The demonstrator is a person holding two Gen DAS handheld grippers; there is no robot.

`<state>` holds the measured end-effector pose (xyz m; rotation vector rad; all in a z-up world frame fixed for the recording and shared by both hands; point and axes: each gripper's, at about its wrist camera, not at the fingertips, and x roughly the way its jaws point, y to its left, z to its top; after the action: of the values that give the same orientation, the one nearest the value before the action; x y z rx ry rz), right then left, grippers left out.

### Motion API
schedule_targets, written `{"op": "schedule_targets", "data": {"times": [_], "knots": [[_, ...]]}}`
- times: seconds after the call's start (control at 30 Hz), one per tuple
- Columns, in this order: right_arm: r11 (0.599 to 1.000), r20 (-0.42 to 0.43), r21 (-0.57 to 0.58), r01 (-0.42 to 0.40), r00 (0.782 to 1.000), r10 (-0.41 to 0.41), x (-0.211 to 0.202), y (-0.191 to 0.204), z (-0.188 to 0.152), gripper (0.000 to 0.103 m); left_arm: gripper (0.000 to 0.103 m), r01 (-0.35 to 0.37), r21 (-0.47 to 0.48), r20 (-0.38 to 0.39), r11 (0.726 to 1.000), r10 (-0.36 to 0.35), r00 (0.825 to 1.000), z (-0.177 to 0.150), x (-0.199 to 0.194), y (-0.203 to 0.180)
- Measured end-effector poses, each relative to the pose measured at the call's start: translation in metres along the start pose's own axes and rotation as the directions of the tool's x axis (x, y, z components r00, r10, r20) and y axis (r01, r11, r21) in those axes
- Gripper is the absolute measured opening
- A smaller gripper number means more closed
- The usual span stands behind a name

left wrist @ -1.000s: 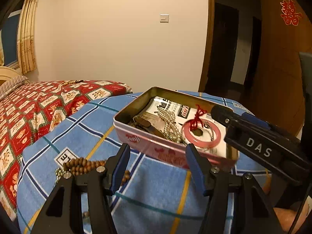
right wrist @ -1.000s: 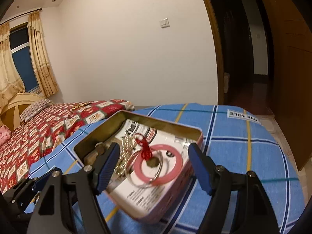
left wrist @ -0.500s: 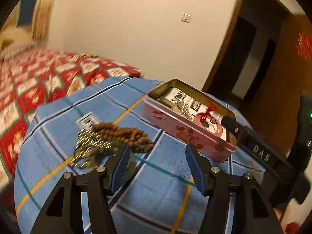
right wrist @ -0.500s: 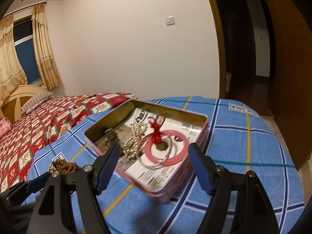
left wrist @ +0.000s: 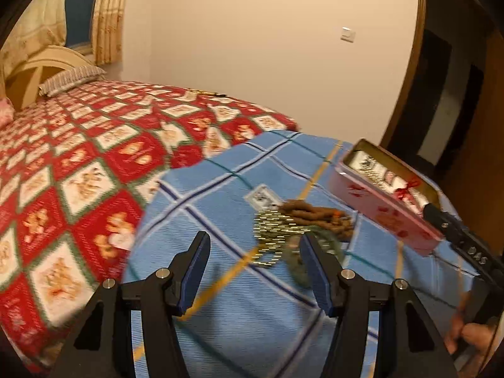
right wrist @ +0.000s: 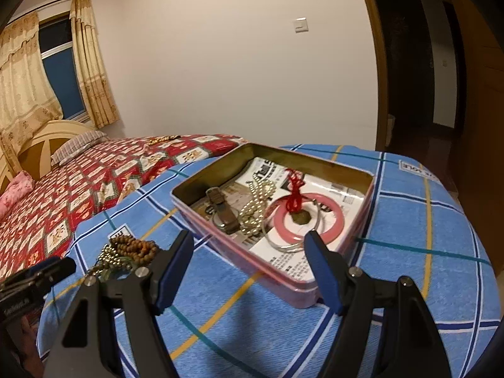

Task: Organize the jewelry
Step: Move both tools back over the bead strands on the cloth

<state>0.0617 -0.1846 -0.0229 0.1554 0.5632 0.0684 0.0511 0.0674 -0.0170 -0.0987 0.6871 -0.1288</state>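
Both wrist views look low and close across the blue cloth (left wrist: pixel 239 315); both share the tin (right wrist: pixel 302 280) and beads (left wrist: pixel 318 217).

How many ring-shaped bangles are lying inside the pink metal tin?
2. A pink ring-shaped bangle lies near the right side of the pink metal tin, and a thin silver bangle overlaps its front edge. Others may be hidden under the pearl-coloured bead necklace.

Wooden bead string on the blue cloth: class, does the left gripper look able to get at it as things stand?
Probably yes. The left gripper is open and empty, the wooden bead string lies uncovered just ahead, beside the gold chain.
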Motion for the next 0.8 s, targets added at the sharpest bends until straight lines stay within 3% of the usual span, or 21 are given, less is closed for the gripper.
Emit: {"op": "schedule_targets", "data": {"times": [0.4,0.8], "knots": [[0.990,-0.066,-0.086,-0.115,0.992,0.110,0.006,0.037,-0.008,0.069,0.060,-0.044,-0.001,0.005,0.999,0.044,0.999,0.005,0.000,0.018],[0.965,-0.166,-0.160,-0.207,0.969,0.181,0.039,0.073,-0.005,0.064,0.060,-0.030,-0.014,-0.019,0.999,0.030,0.999,0.005,0.004,0.028]]}}
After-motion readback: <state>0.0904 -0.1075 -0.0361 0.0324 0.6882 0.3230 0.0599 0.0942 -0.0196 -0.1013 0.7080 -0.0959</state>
